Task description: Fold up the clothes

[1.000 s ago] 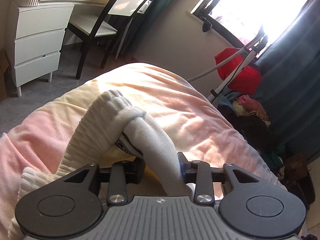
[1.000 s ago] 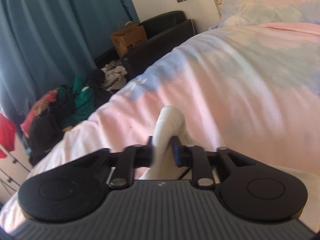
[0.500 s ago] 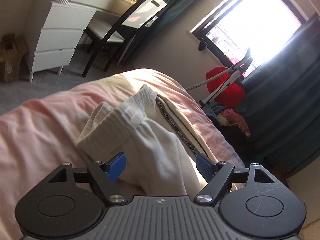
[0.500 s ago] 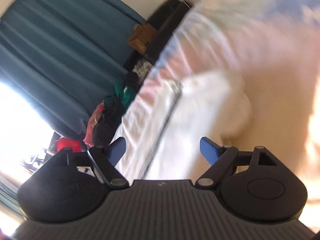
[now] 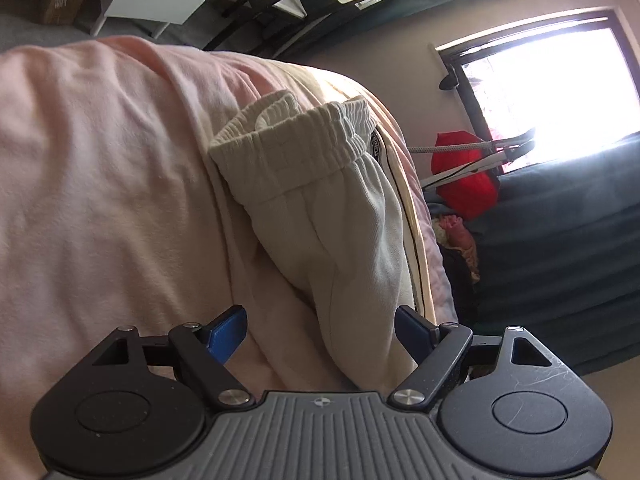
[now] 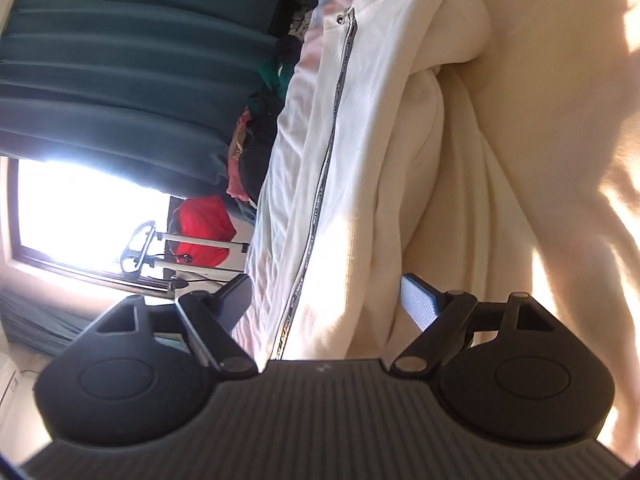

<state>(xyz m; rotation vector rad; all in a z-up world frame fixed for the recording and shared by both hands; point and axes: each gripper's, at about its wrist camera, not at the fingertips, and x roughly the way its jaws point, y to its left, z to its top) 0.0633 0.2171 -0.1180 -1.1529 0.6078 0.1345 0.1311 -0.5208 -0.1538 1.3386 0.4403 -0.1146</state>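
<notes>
Jaws spread wide on both grippers, nothing pinched; the garment is released on the bed.

Both the left gripper (image 5: 320, 332) and the right gripper (image 6: 326, 300) clamped white cloth a second ago; each has since let go, and the blue pads now stand clear of the fabric. The white trousers (image 5: 320, 200) lie in a loose, doubled heap on the bed (image 5: 100, 160), waistband away from the left gripper, one side stripe (image 6: 320, 184) running along the near edge. Judged, one fold has just been laid down and wants smoothing or a second fold. Pink bedding is creased and sunlit. Beyond: teal curtains (image 5: 560, 240), a bright window (image 5: 540, 92), a red bag (image 5: 464, 176), probably on a stand, though glare hinders.
</notes>
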